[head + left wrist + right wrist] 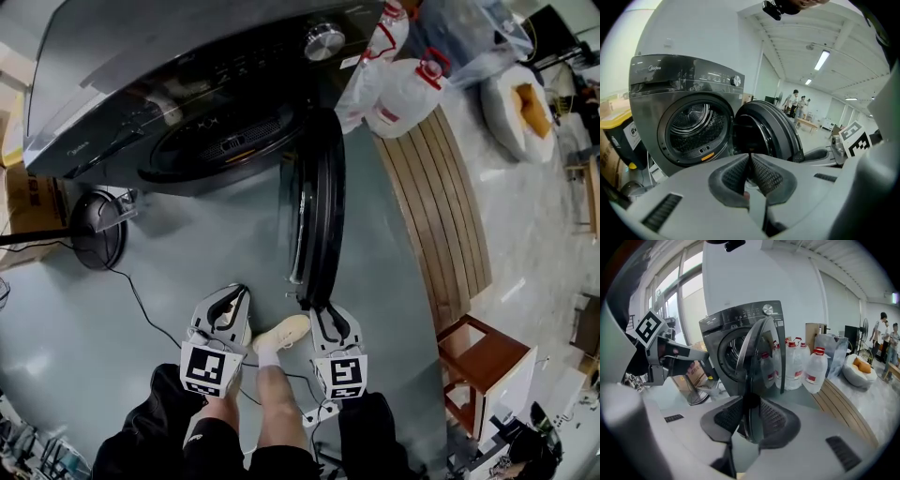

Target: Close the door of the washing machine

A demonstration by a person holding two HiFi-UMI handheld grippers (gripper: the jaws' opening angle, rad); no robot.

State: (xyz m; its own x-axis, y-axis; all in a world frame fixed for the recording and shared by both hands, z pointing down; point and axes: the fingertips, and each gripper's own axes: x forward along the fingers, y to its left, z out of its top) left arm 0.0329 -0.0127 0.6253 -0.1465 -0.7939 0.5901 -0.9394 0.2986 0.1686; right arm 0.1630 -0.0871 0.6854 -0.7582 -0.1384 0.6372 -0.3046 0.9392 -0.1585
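Note:
The dark grey washing machine (141, 84) stands with its round door (319, 206) swung wide open, edge-on toward me. In the right gripper view the door's edge (761, 357) runs down between the jaws of my right gripper (751, 404). The jaws stand apart on either side of it, and I see no squeeze. In the head view that gripper (323, 314) sits at the door's lower rim. My left gripper (234, 300) hangs left of the door, shut and empty. Its pads meet in its own view (750, 157), facing the open drum (693, 126).
Several water jugs (403, 94) and a slatted wooden bench (441, 206) line the right side. A red-brown stool (483, 361) stands near right. A round black stand (98, 230) with a cable and a cardboard box (28, 197) lie left. My foot (281, 333) is between the grippers.

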